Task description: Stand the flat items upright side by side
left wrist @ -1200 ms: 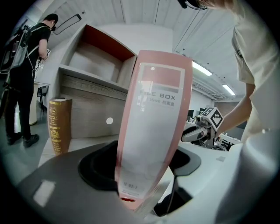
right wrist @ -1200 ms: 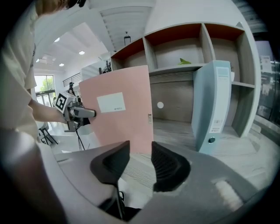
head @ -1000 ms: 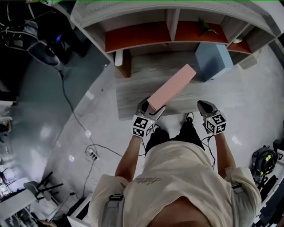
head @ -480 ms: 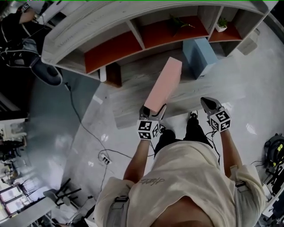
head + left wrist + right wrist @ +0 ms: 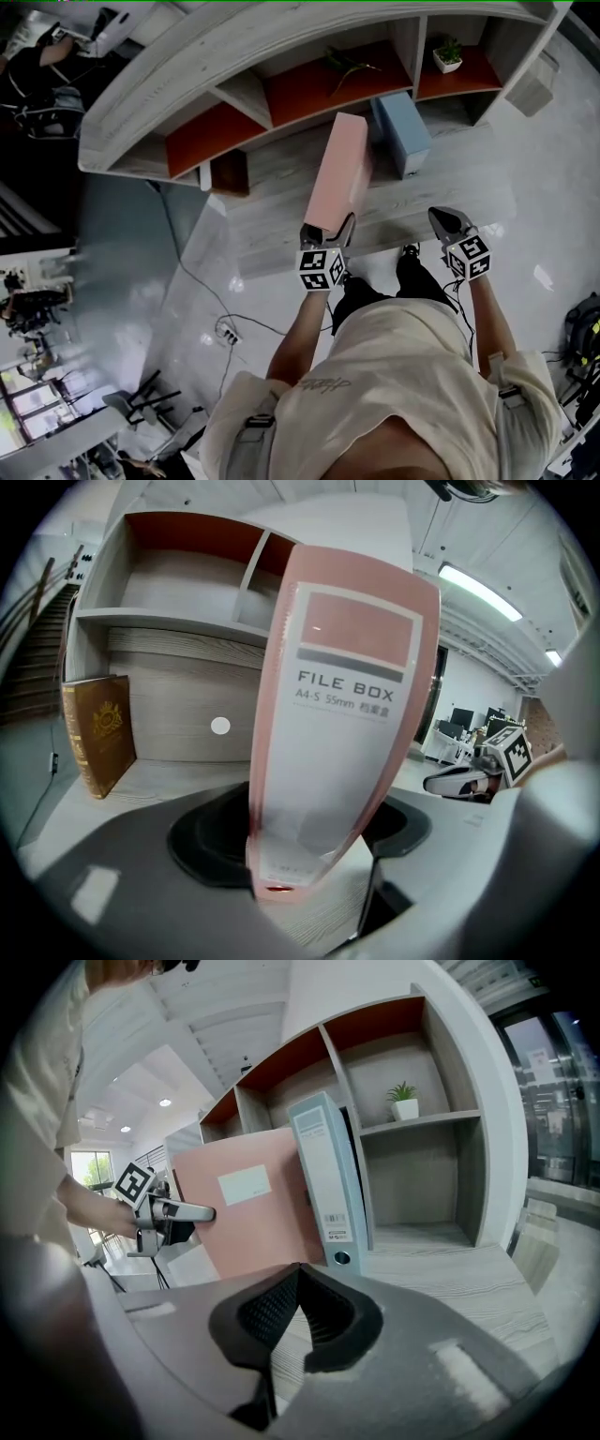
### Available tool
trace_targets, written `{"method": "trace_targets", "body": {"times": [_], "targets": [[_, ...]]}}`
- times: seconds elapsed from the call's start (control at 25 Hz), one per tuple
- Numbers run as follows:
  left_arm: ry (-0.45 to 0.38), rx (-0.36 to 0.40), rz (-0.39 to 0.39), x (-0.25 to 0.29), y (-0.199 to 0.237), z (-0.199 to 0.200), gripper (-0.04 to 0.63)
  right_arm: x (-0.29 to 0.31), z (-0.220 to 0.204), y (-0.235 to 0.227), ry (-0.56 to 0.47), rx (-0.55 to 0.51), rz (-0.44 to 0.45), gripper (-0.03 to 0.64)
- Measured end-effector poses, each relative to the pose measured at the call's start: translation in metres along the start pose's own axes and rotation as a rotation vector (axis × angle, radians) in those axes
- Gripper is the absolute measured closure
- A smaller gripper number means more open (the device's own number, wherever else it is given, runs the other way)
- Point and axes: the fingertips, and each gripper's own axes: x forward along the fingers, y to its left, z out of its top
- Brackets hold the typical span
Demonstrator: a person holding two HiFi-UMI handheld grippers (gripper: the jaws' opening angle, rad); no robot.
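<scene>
Left gripper (image 5: pixel 327 232), jaws spread wide and clamped across the narrow spine of the pink file box (image 5: pixel 339 173), near the spine's lower end; the box stands on edge in the grip, its printed spine facing the holder and its length running in over the wooden ledge (image 5: pixel 281 211) toward the shelf unit (image 5: pixel 281 56). Right gripper (image 5: pixel 446 223), jaws closed together with nothing between them, held apart at the ledge's front edge. The blue file box (image 5: pixel 401 131) already stands upright on the ledge, and in the right gripper view the pink box appears just beside it on its left; whether the two touch, or whether the pink box's bottom edge rests on the ledge, cannot be told, since the gripper body hides that line. A brown book (image 5: pixel 229 172) stands upright well to the left, and a potted plant (image 5: pixel 448 52) sits in a compartment above. Step in hand, as judged: placing the pink box upright next to the blue one. The next move likely calls for lowering it square onto the ledge, closing it flush against the blue box, and releasing only once it stands unaided, with the free gripper available to steady either box
</scene>
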Motion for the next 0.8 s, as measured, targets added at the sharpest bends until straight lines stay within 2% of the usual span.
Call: {"method": "trace_targets", "body": {"times": [0.28, 0.44, 0.8], "targets": [[-0.017, -0.008, 0.055, 0.029, -0.02, 0.013, 0.247, 0.003, -0.004, -0.029, -0.003, -0.027, 0.067, 0.615], [-0.03, -0.009, 0.067, 0.046, -0.027, 0.021, 0.247, 0.007, 0.0, -0.049, -0.03, -0.022, 0.074, 0.615], [-0.002, -0.017, 0.088, 0.075, -0.029, 0.034, 0.249, 0.01, 0.006, -0.066, -0.06, 0.026, 0.091, 0.615]]}}
